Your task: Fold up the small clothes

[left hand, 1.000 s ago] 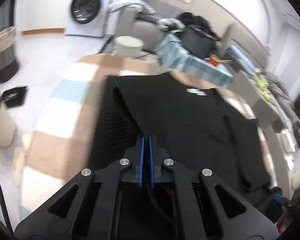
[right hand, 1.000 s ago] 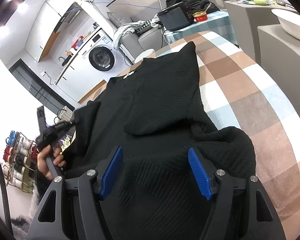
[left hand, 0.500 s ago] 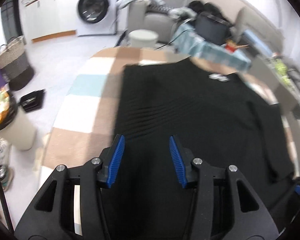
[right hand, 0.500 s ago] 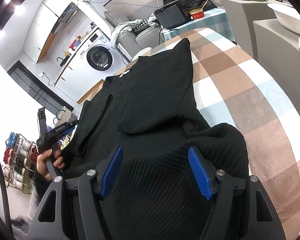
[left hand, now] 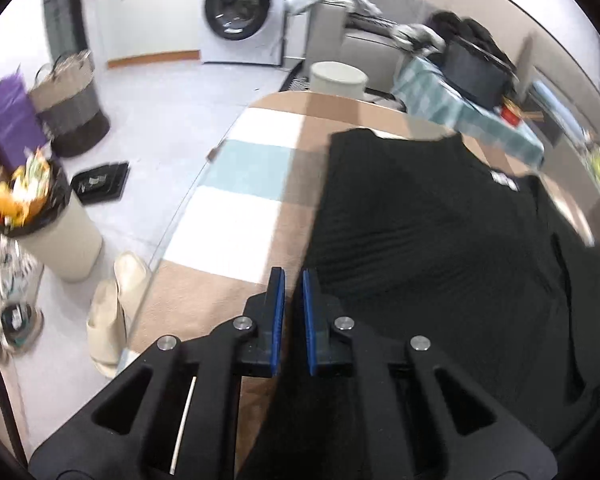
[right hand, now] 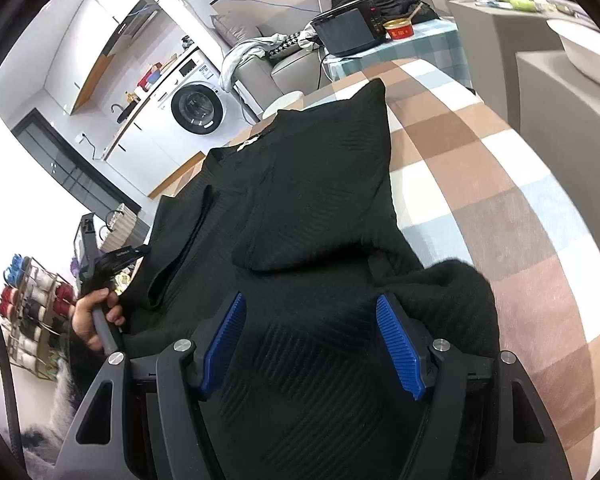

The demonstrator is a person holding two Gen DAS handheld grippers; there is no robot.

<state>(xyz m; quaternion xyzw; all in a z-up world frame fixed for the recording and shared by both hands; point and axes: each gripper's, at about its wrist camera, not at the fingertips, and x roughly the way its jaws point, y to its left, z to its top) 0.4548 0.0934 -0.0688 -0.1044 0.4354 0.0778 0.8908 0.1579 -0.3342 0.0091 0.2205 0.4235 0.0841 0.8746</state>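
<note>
Both claws show blue ribbed pads on black frames. On the left gripper [left hand: 291, 280] the pads stand almost together with only a thin slit between them; they sit at the near left edge of the one black ribbed knit sweater [left hand: 440, 248], but whether any cloth is pinched in the slit cannot be told. On the right gripper [right hand: 312, 308] the jaws are wide apart and empty, poised over the sweater's bunched near part [right hand: 300, 240].

The sweater lies spread on one table with a brown, white and pale-blue checked cloth [left hand: 236, 216], its white neck label [left hand: 504, 178] toward the far right. In the right wrist view, one sleeve is folded in across the body, and a hand [right hand: 90, 316] grips a handle at the left.

On the floor to the left are two cream slippers [left hand: 116, 312], one beige bin stuffed with rubbish [left hand: 56, 240], one woven basket [left hand: 70, 116] and one black tray [left hand: 100, 182]. One white washing machine [left hand: 242, 8] stands far off.
</note>
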